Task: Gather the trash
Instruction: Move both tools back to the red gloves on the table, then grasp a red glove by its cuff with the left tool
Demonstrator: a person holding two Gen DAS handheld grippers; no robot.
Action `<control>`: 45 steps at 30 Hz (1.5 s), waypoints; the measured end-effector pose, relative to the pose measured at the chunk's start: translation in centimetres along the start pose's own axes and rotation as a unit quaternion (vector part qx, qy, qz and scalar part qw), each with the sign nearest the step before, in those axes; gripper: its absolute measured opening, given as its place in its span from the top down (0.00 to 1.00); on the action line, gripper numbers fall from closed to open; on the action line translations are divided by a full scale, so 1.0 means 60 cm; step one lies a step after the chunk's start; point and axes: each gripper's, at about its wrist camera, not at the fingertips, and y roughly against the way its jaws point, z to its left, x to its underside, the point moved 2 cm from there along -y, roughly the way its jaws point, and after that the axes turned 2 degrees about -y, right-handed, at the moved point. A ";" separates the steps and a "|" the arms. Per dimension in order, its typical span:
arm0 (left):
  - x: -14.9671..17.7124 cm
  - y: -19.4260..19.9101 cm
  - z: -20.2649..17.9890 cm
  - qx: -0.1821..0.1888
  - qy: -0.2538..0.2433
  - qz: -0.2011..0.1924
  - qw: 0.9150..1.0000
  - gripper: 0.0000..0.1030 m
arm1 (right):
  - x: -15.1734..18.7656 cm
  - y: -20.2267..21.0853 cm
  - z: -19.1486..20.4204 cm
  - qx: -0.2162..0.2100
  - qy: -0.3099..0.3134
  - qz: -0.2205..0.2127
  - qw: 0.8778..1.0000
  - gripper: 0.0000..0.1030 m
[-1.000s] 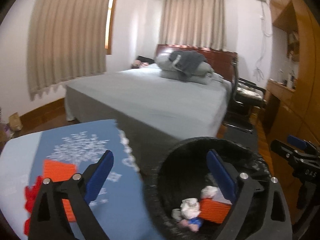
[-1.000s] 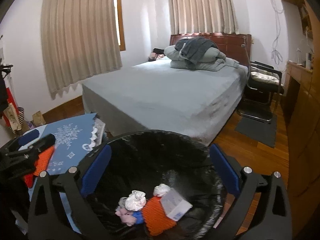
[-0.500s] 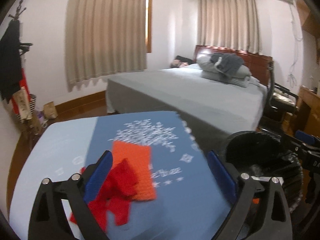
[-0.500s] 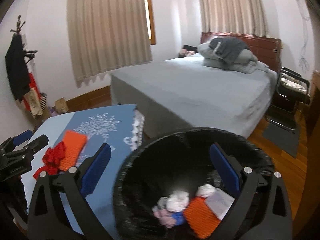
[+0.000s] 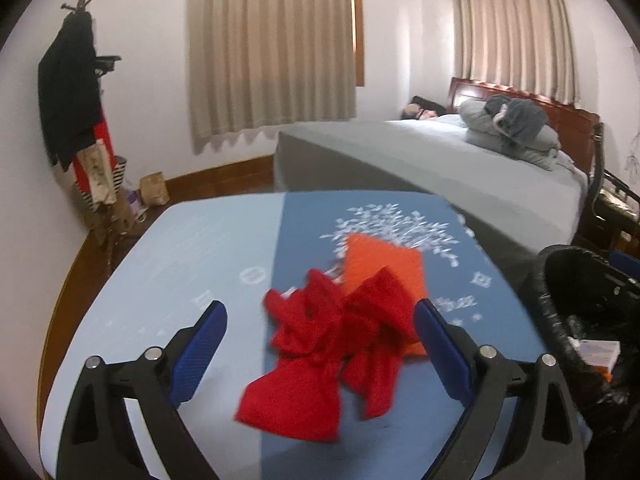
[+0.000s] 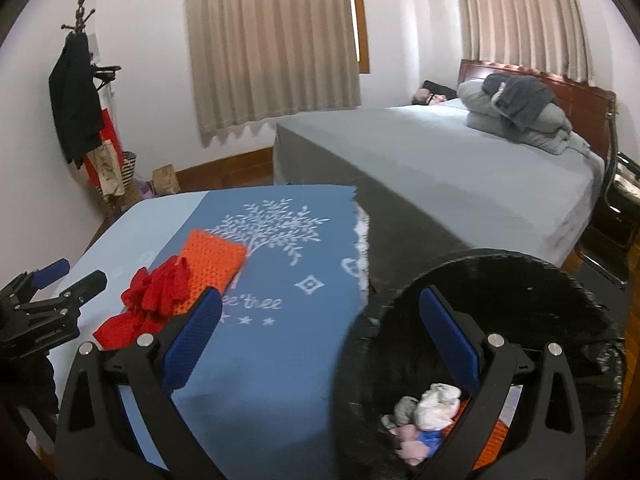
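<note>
Red crumpled cloth [image 5: 320, 344] lies uncollected between the open left gripper's [image 5: 320, 336] jaws, overlapping an orange knitted square [image 5: 384, 264] beyond, on the blue surface [image 5: 200, 248]. Right gripper [image 6: 320, 332], empty and spread, hovers above the black-lined bin [image 6: 520, 280] holding crumpled tissues [image 6: 432, 404].

Hand-held grippers: two, the left hand-held gripper [image 5: 320, 340] and the right hand-held gripper [image 6: 320, 340].
Benches: one bench [image 5: 208, 248].
Red cloths: one red cloth [image 5: 328, 344].
Orange knitted pads on the bench: one orange pad [image 5: 380, 264].
Bins: one black bin [image 6: 520, 280].
Crumpled scraps in the bin: perhaps four; they overlap.
</note>
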 end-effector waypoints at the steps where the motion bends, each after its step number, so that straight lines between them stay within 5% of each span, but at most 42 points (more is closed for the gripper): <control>1: 0.004 -0.003 0.006 -0.004 0.002 0.004 1.000 0.11 | 0.000 -0.007 0.008 -0.003 0.001 0.002 1.000 0.07; 15: 0.072 -0.082 0.057 -0.028 0.031 0.090 0.995 0.25 | 0.017 -0.049 0.055 -0.018 0.024 0.025 0.999 0.07; 24: 0.086 -0.109 0.050 -0.006 0.041 0.141 0.989 0.37 | 0.020 -0.064 0.067 -0.023 0.030 0.034 0.999 0.07; 32: 0.084 -0.107 0.061 0.014 0.057 0.137 0.989 0.93 | 0.023 -0.075 0.084 -0.029 0.037 0.040 0.998 0.07; 45: 0.067 -0.061 0.136 -0.052 0.084 0.090 0.991 0.94 | 0.017 -0.091 0.124 -0.050 0.050 0.042 0.997 0.07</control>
